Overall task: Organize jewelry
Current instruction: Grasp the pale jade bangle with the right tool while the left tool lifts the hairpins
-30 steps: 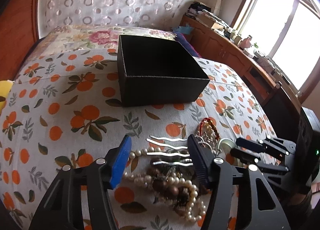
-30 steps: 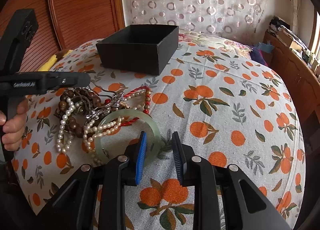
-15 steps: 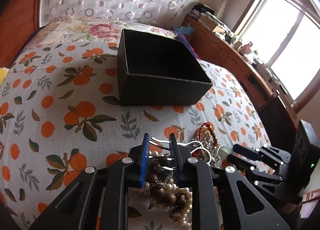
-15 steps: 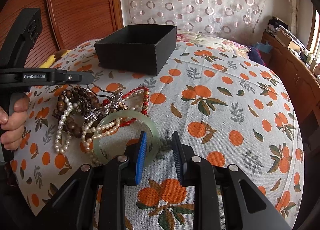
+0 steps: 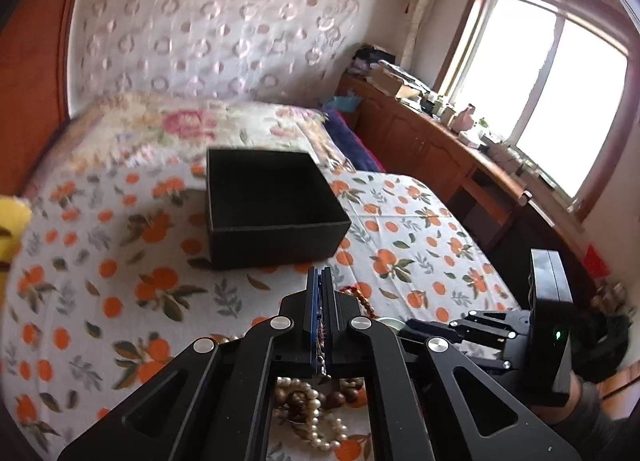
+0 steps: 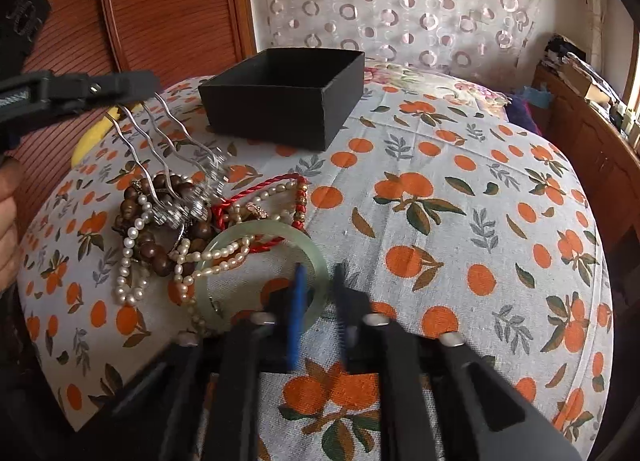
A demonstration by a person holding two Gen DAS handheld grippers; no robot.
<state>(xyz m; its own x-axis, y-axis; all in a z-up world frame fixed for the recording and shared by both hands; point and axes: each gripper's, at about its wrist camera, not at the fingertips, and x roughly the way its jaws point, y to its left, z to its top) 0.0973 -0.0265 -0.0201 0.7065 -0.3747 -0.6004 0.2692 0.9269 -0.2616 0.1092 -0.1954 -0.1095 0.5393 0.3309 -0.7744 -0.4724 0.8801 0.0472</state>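
My left gripper is shut on a silver hair comb and holds it lifted above the jewelry pile; in the right wrist view the comb's wavy prongs hang from the left gripper, its jewelled end low over the pile. The pile holds a pearl necklace, brown wooden beads, a red cord bracelet and a pale green jade bangle. The open black box stands on the bed beyond. My right gripper is open, its fingers astride the bangle's near rim.
The bed has an orange-print cover. A floral pillow lies behind the box. A wooden headboard stands at the left, a wooden cabinet with clutter runs under the window at the right. A yellow object lies at the bed's left edge.
My left gripper closed on the hair comb and lifted it off the pile. My right gripper moved forward, so that its fingers stand astride the jade bangle's rim.
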